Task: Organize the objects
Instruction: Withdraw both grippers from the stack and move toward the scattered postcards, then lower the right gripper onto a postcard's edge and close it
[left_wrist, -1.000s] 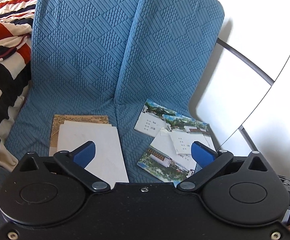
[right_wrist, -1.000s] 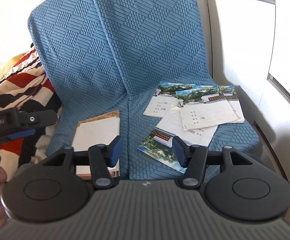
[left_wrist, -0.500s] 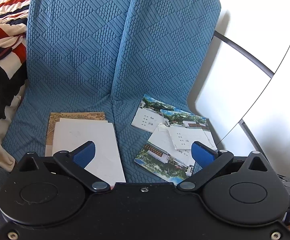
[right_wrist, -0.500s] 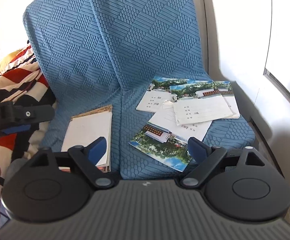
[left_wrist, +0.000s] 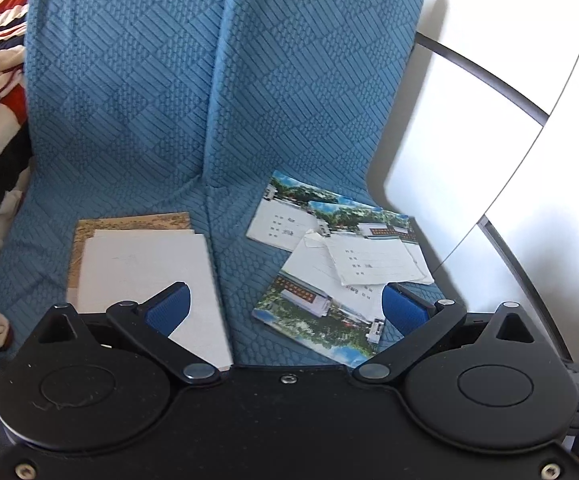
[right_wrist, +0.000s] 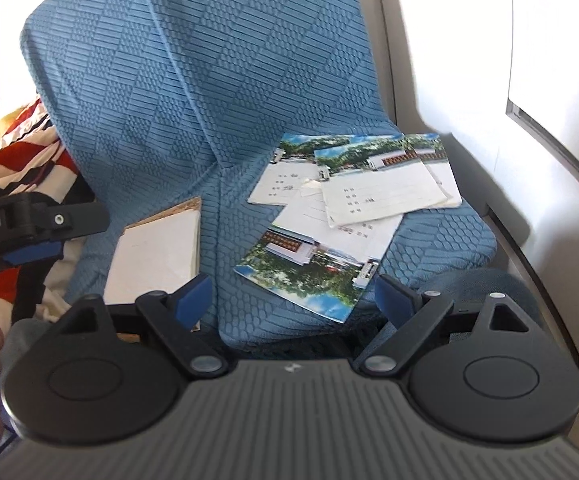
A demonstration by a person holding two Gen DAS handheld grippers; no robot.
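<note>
Blue quilted chair cover [right_wrist: 193,92] carries everything: a squared-up stack of white sheets [left_wrist: 145,276] at the left, scattered photo cards [right_wrist: 329,216] fanned across each other at the right. Both the left claw [left_wrist: 287,304] and right claw [right_wrist: 295,296] hang spread wide, gripping nothing. Best approach, I judge: pinch the nearest card's overhanging front edge, lifting one card only.

Stacked booklets [left_wrist: 141,264] left on seat [left_wrist: 225,248], scattered cards [left_wrist: 341,264] right, overlapping

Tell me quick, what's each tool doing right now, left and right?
Left tool: open, holding nothing, above the scattered cards.
Right tool: open, holding nothing.
</note>
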